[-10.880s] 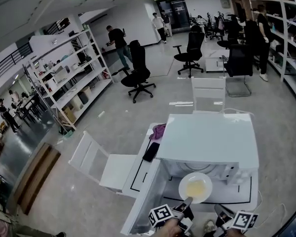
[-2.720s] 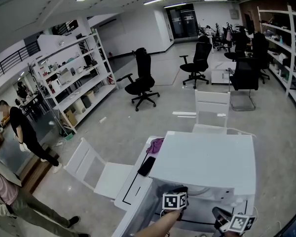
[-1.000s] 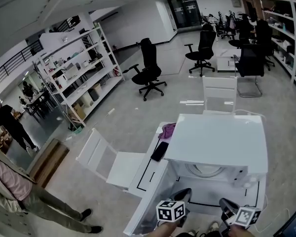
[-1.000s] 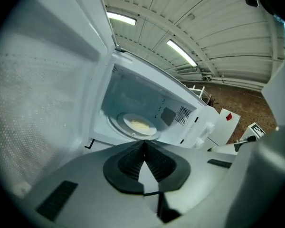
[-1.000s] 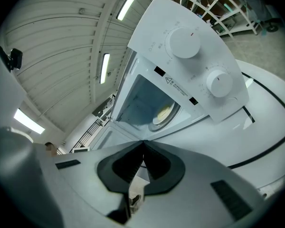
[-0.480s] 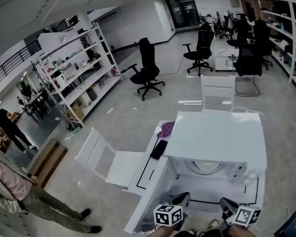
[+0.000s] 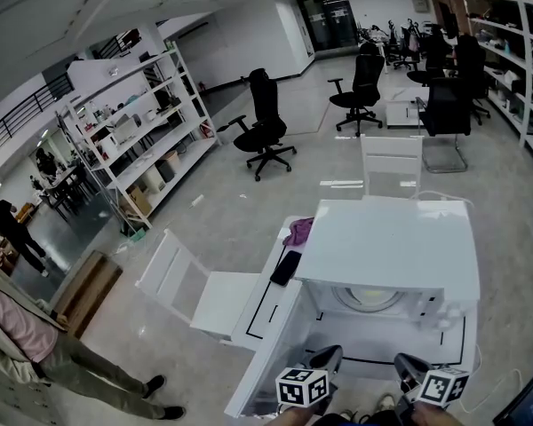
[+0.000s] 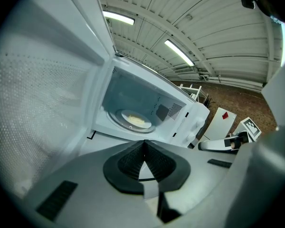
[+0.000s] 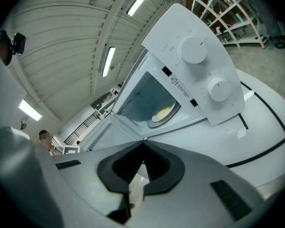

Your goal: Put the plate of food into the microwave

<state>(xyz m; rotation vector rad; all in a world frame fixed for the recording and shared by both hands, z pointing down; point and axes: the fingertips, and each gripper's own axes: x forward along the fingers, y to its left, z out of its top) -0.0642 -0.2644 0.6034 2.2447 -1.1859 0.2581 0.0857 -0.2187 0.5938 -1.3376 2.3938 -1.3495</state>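
White microwave (image 7: 386, 247) sits at lower right of the head view, its door (image 8: 47, 103) swung open to the left. The plate of food (image 8: 135, 120) rests inside on the turntable. At the bottom edge hover the left gripper (image 8: 143, 141) and right gripper (image 9: 143, 140), each with jaws pressed together, holding nothing.

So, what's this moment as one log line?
plate of food: inside microwave | door: open | left gripper: shut, empty | right gripper: shut, empty | likely next: close door
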